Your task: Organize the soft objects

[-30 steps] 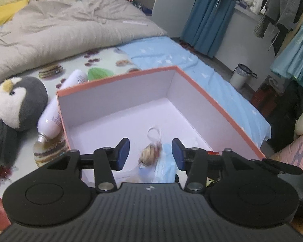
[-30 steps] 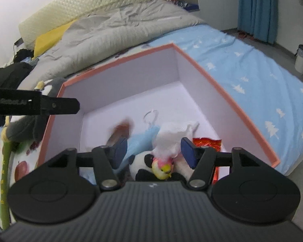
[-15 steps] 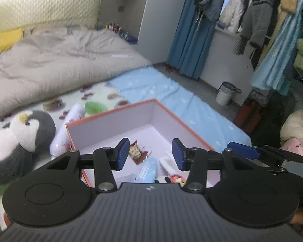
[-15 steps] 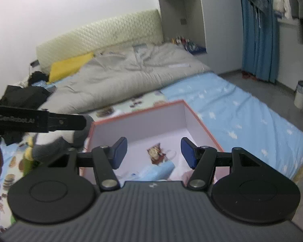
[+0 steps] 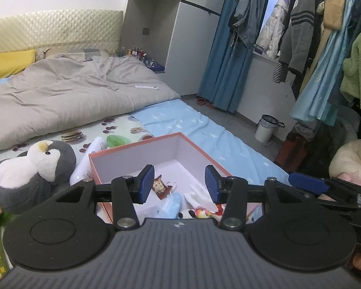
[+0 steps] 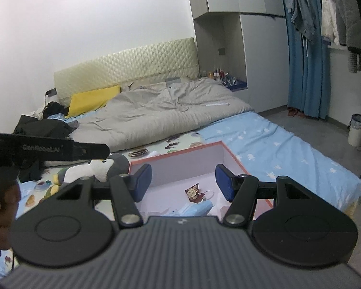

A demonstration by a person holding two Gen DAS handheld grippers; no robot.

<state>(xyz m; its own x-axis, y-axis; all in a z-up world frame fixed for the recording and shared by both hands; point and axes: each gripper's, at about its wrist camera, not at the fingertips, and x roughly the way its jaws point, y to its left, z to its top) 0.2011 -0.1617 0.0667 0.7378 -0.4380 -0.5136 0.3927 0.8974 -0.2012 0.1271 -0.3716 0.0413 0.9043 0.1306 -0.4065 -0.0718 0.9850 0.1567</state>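
Note:
An orange-rimmed box (image 5: 142,143) with a pale lilac inside sits on the bed; it also shows in the right wrist view (image 6: 178,153). Inside lie a small brown keychain toy (image 5: 160,187), a blue soft item (image 5: 172,203), a white cloth (image 5: 199,196) and a small colourful plush (image 5: 201,213). A grey and white penguin plush (image 5: 33,171) lies on the bed left of the box, also in the right wrist view (image 6: 96,168). My left gripper (image 5: 179,184) is open and empty above the box's near side. My right gripper (image 6: 183,181) is open and empty, high above the box.
A white bottle (image 5: 89,159) lies between penguin and box. A grey duvet (image 5: 67,98) and yellow pillow (image 6: 93,100) cover the far bed. Hanging clothes (image 5: 325,48), a blue curtain (image 6: 308,77) and a waste bin (image 5: 267,127) stand to the right.
Both grippers have lifted up and back from inside the box, so it now looks smaller and farther. The items stay in the box. Both grippers stay open.

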